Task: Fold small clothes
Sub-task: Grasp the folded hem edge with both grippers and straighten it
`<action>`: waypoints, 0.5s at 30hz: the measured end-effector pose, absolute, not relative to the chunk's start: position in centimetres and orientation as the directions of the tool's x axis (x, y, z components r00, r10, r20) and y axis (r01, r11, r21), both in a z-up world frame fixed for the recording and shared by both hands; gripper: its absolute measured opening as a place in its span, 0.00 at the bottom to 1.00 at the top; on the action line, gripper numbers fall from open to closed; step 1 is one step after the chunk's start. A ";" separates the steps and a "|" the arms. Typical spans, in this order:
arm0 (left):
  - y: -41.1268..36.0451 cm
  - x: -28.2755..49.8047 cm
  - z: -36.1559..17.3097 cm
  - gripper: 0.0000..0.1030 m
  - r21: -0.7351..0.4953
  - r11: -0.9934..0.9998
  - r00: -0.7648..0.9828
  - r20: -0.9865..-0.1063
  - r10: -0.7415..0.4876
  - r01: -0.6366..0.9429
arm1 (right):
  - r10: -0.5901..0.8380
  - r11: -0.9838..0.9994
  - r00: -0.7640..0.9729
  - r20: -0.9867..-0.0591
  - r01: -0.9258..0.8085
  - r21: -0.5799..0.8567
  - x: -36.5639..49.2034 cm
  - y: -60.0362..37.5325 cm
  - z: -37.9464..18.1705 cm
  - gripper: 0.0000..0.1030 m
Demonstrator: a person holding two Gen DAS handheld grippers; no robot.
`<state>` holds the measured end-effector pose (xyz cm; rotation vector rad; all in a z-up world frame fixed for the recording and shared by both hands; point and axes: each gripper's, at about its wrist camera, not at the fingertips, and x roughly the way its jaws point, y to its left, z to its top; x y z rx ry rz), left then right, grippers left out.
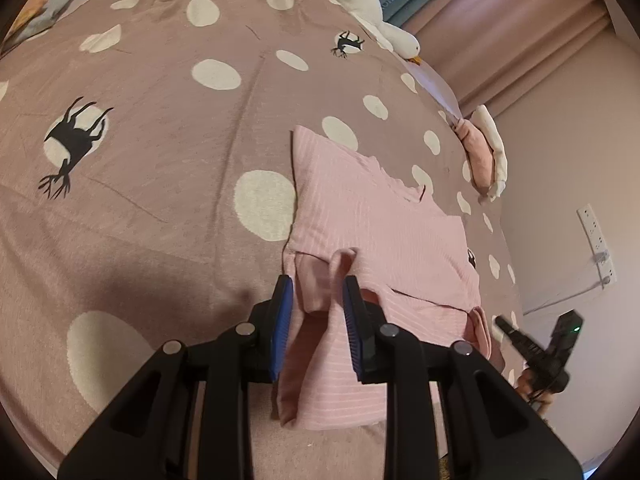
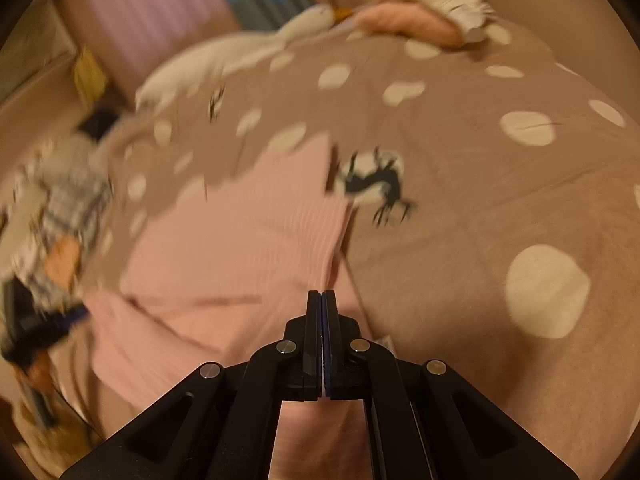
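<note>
A small pink ribbed garment [image 1: 380,224] lay on a bed [image 1: 168,160] whose cover was dusty mauve with white dots and black deer figures. The garment sat toward the right side of the bed in the left wrist view, partly folded, with a flat panel lying over its middle and a short sleeve or flap sticking out at its near edge.

The left claw [image 1: 318,292] pointed down at that near edge. Its blue-padded fingers [image 1: 282,312] stood a little apart with a raised fold of the pink fabric between them — the cloth bunched up in the gap and hung down below the pads, so the claw seemed to be pinching it, though how firmly the pads pressed could not be told.

The right claw [image 2: 322,300] was pressed together, its two fingers meeting in one thin line with nothing visible between the tips. It hovered over the garment's near right corner in its own blurred view. From the left wrist view it appeared as a dark shape at the far right, beside the garment's edge.

At the far edge of the bed lay a white plush goose [image 1: 384,20] and a rolled pink-and-white bundle [image 1: 486,152] — both well apart from the garment.
</note>
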<state>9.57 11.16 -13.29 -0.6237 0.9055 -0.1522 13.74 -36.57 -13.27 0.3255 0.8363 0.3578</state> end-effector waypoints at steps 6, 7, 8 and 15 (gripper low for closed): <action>10.2 9.9 -13.6 0.24 -0.521 0.845 0.598 -0.718 -0.357 -0.121 | 0.447 0.890 0.591 -0.671 -0.223 0.397 13.5 -36.9 -12.6 0.06; 10.2 9.9 -13.6 0.24 -0.521 0.845 0.595 -0.719 -0.359 -0.120 | 0.453 0.888 0.581 -0.677 -0.231 0.397 13.5 -36.8 -12.8 0.09; 10.2 9.8 -13.7 0.25 -0.521 0.845 0.593 -0.720 -0.359 -0.121 | 0.456 0.888 0.568 -0.686 -0.240 0.392 13.6 -36.6 -12.9 0.20; 10.2 9.4 -13.7 0.28 -0.527 0.840 0.592 -0.720 -0.363 -0.126 | 0.504 0.861 0.459 -0.732 -0.333 0.384 15.4 -34.5 -14.7 0.56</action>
